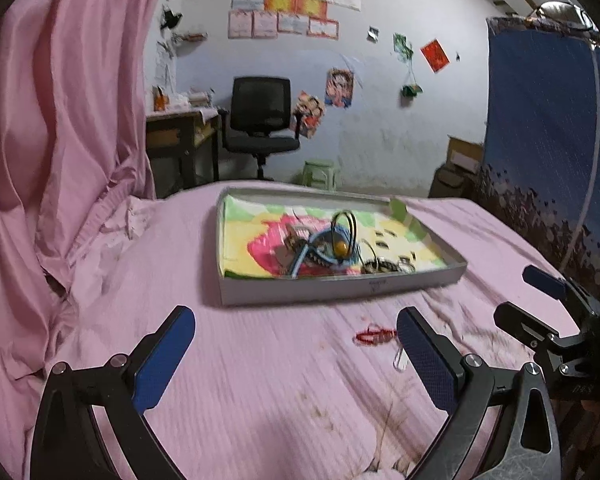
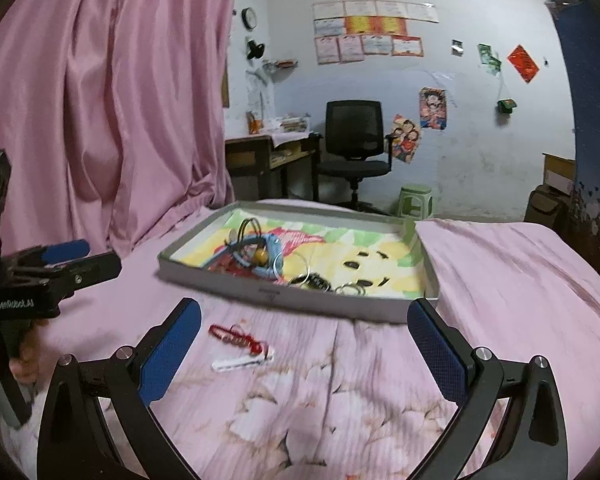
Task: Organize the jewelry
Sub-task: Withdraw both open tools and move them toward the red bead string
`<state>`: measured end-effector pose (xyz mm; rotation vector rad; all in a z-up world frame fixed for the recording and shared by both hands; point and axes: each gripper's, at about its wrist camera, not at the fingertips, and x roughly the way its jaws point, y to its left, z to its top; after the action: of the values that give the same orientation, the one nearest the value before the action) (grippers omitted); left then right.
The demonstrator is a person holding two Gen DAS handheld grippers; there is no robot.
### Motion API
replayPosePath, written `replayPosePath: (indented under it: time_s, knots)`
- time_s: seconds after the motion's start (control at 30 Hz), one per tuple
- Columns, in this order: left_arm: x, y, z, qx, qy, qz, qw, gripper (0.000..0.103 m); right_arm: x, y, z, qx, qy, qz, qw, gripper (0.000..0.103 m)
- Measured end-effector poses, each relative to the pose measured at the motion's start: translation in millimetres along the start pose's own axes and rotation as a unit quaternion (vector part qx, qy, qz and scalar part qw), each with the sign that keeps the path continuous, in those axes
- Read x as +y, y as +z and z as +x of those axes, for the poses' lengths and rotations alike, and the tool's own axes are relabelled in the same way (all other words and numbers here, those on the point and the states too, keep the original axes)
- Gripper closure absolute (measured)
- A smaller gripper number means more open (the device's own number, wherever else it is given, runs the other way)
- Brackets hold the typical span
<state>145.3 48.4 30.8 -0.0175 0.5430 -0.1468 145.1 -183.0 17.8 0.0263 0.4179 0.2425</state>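
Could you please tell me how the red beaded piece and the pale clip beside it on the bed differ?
The red beaded piece is bright red and lies bunched in loose curls; the pale clip is whitish and lies straight and flat. The red beaded piece sits nearer the tray; the pale clip sits nearer the right gripper. Both lie on the pink bedsheet, outside the tray, and neither is held.

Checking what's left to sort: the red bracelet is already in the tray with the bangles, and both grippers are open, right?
Not quite. The red bracelet lies on the pink sheet in front of the tray, not in it, as the right wrist view shows. The bangles are in the tray, and the left gripper and right gripper are open.
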Motion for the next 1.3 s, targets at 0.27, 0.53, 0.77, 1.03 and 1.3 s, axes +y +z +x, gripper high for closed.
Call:
replayPosePath:
  time_s: [0.27, 0.53, 0.77, 1.03, 1.3]
  knots:
    - [0.9, -3.9, 17.1, 0.048, -0.015, -0.003, 0.9987, 0.001, 3.5, -7.0, 10.8, 0.04, 0.011, -0.011, 0.999, 0.001]
    - [13.3, -5.4, 38.7, 0.092, -0.04, -0.042, 0.9941, 0.002, 3.4, -14.1, 30.7, 0.091, 0.022, -0.013, 0.996, 0.001]
    - [14.2, -6.7, 58.8, 0.126, -0.073, -0.059, 0.9876, 0.021, 11.0, -20.4, 57.6, 0.147, 0.05, -0.027, 0.988, 0.001]
    - [10.0, -10.9, 85.6, 0.18, -0.116, -0.068, 0.9745, 0.045, 23.1, -27.3, 78.6, 0.186, 0.071, -0.051, 0.979, 0.004]
    - [3.8, -9.5, 102.8, 0.196, -0.127, -0.068, 0.9699, 0.052, 21.3, -31.0, 97.1, 0.212, 0.076, -0.044, 0.973, 0.017]
